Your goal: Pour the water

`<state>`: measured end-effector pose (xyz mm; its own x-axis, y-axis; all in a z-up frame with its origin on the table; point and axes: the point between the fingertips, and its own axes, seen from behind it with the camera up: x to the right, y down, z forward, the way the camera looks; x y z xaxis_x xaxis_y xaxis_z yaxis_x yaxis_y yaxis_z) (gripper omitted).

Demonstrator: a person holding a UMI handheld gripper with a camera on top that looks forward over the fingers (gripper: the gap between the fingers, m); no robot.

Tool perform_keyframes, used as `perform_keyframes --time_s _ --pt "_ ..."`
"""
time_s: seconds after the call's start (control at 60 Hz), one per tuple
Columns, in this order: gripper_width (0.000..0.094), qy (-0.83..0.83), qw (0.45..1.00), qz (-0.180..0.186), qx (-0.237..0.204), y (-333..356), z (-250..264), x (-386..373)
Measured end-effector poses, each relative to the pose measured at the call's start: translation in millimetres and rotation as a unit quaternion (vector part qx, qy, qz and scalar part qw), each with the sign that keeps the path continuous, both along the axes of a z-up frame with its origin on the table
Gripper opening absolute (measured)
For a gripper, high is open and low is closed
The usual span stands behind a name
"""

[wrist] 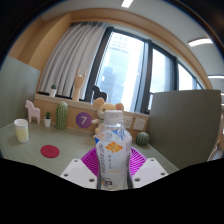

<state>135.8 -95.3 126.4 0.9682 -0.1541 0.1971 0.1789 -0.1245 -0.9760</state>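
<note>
Tool (113, 172) is clamped on a water bottle (113, 152): both pink pads (92, 161) press its sides, left and right, no gap visible either side. Bottle is upright, held between the fingers, lifted in front of the worktop's near edge rather than standing on it, as far as I can tell. Bottle look: clear plastic, ribbed shoulder, white screw cap (112, 120) on top, label around the middle with an orange-yellow graphic and a blue band above it. Water level can't be read through the label. Worktop (40, 162) is greyish-green. Toward its left edge: a pale yellow cup (22, 130), standing upright. Just in front of that, nearer the middle, a flat red disc (50, 151) lying on the surface, apart from the cup. Along the far edge: a light wooden horse figure (33, 109), a small potted plant (47, 119), a green cactus-shaped object (62, 115), then a purple round tag (84, 120) with a white digit on it, just left of the bottle cap. Behind the bottle, some tan plush toys (100, 103), partly hidden. To the bottle's right, a small green round object (143, 138) near a grey partition panel (185, 120). Beyond the worktop: window (125, 65) with white curtain (75, 55) drawn to the left side.
</note>
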Motion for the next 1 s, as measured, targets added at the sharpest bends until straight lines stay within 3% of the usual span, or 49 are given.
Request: perform_keyframes --time_s 0.2,0.45,1.0 --pt "0.0341 -0.225 0.973 0.052 -0.010 42.0 30.2 -85.1" --pt "0.0343 -0.484 0.868 0.110 0.022 87.1 54.1 -211.9" --pt "0.0347 -0.853 0.494 0.135 0.103 124.9 44.7 -348.3"
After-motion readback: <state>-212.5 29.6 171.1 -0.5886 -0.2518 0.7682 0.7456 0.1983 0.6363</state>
